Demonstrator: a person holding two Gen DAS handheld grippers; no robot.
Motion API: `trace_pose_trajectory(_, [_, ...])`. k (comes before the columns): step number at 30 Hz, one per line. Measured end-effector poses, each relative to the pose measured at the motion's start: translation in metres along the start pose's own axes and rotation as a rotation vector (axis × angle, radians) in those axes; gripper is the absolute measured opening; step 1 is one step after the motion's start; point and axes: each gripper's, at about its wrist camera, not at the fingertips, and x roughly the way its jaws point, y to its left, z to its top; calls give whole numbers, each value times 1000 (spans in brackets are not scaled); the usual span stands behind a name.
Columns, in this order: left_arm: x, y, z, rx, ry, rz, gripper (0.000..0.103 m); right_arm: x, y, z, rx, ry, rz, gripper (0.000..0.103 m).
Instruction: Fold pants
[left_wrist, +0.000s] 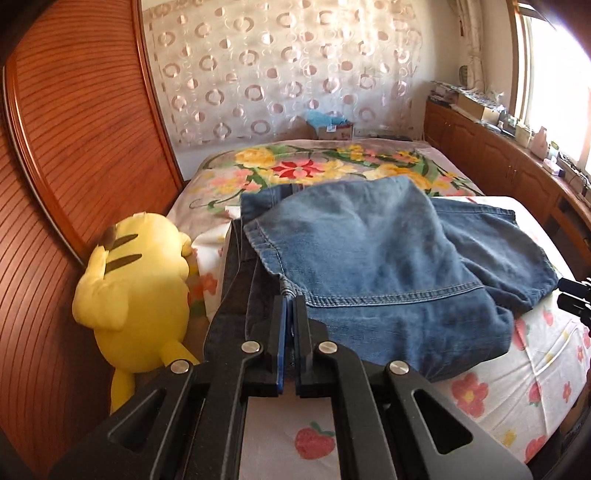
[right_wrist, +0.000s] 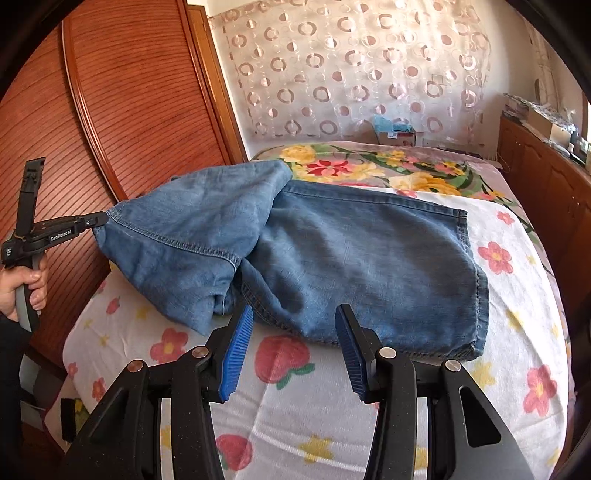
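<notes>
Blue denim pants (right_wrist: 351, 258) lie across a bed covered by a white sheet (right_wrist: 332, 413) printed with strawberries and flowers; farther back lies a floral blanket (left_wrist: 314, 166). The left gripper (left_wrist: 292, 306) is clamped tight on a stitched hem corner of the pants — no gap shows between its blue pads in the left wrist view. In the right wrist view the same gripper (right_wrist: 105, 218) appears at the left edge, pinching that corner and holding it raised above the mattress, so that one part of the denim is drawn up and draped over the rest. A hand (right_wrist: 26, 288) grips its handle. The remainder of the pants rests flat on the sheet, one hemmed edge toward the right side of the bed.

The right gripper (right_wrist: 295, 332) stands about half open and empty — its blue ribbed pads hover just before the near edge of the denim, with sheet visible between them.

A yellow plush toy (left_wrist: 136, 291) sits at the left side of the bed, against a wooden slatted wardrobe (left_wrist: 81, 140). A curtain (left_wrist: 288, 66) patterned with circles hangs beyond the bed's far end.
</notes>
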Motion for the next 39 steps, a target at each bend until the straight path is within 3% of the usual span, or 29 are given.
trace_pose_trajectory(8, [14, 6, -11, -27, 35, -31, 5, -9, 3, -2, -34, -13, -39, 48])
trace_pose_trajectory(14, [17, 6, -8, -28, 28, -19, 33, -8, -2, -7, -42, -17, -53, 48])
trace_pose_trajectory(15, [18, 7, -8, -32, 29, -16, 46, -9, -4, -8, -41, -21, -60, 48])
trace_pose_trajectory(17, [18, 5, -9, -35, 24, -32, 55, -12, -10, -11, -34, -22, -59, 48])
trace_pose_trajectory(19, [16, 3, -12, -33, 19, -46, 73, -16, -16, -14, -24, -25, -61, 48])
trace_pose_trajectory(25, [4, -19, -21, -25, -25, -88, 74, -33, -36, -27, 17, -39, -73, 48])
trace_pose_trajectory(39, [6, -110, -30, 42, -20, -214, 74, -58, -90, -46, 117, -43, -146, 48])
